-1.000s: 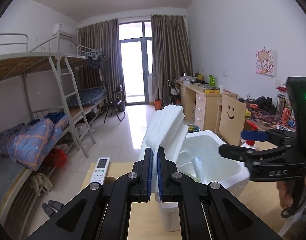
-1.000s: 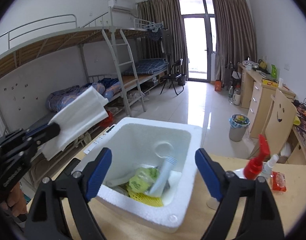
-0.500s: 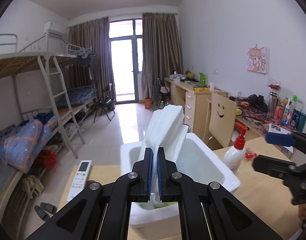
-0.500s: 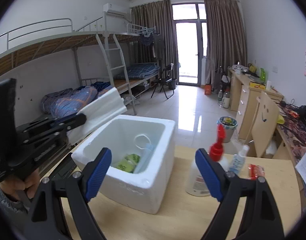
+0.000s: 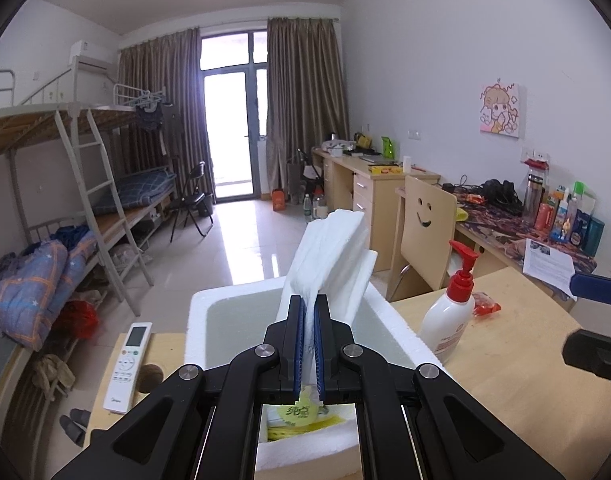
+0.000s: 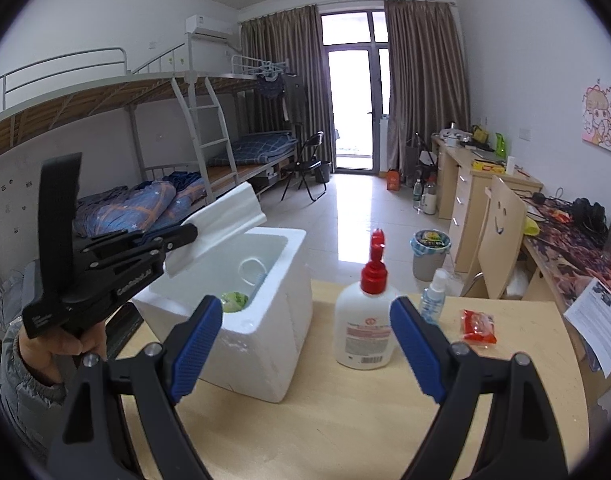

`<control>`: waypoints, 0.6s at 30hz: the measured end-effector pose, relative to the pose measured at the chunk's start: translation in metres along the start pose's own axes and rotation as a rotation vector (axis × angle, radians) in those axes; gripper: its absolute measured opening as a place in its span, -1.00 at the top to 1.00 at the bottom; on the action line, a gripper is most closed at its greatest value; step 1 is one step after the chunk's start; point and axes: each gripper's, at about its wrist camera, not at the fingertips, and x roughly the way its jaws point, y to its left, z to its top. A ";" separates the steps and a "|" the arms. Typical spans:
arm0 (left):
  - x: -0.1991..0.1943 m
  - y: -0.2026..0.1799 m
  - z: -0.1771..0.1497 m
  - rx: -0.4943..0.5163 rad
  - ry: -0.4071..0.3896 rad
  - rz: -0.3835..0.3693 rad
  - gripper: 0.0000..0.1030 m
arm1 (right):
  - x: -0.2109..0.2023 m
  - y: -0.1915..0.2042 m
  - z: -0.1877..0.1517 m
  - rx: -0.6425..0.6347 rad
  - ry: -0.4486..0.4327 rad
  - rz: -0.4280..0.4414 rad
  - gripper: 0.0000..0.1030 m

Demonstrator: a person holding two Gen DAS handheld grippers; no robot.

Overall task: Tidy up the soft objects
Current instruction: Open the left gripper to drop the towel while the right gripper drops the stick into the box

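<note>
My left gripper [image 5: 310,300] is shut on a white foam lid [image 5: 333,256], which stands tilted above the open white foam box [image 5: 233,292]. The right wrist view shows that same left gripper [image 6: 185,236] holding the lid [image 6: 225,216] over the box's [image 6: 265,344] far left rim. Inside the box lie a green-yellow packet [image 6: 235,302] and a white tube. My right gripper [image 6: 305,308] is open and holds nothing, hovering over the table between the box and a lotion bottle [image 6: 365,320].
On the wooden table right of the box stand the red-pump lotion bottle [image 5: 449,320], a small spray bottle [image 6: 433,300] and a red packet [image 6: 477,326]. A white remote [image 5: 127,364] lies left of the box. A printed paper [image 6: 597,320] hangs off the right edge.
The left gripper has carried the lid across until it stands over the box. The right gripper has swung rightward, from in front of the box toward the lotion bottle.
</note>
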 end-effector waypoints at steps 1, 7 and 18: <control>0.002 -0.001 0.001 0.003 0.002 0.000 0.90 | -0.002 0.000 -0.002 0.000 -0.001 -0.001 -0.72; 0.012 0.000 0.000 0.004 0.019 0.015 0.90 | -0.010 -0.005 -0.011 0.003 -0.007 -0.020 -0.72; 0.023 0.005 -0.001 -0.027 0.032 0.055 -0.57 | -0.016 -0.005 -0.017 0.011 -0.012 -0.021 -0.72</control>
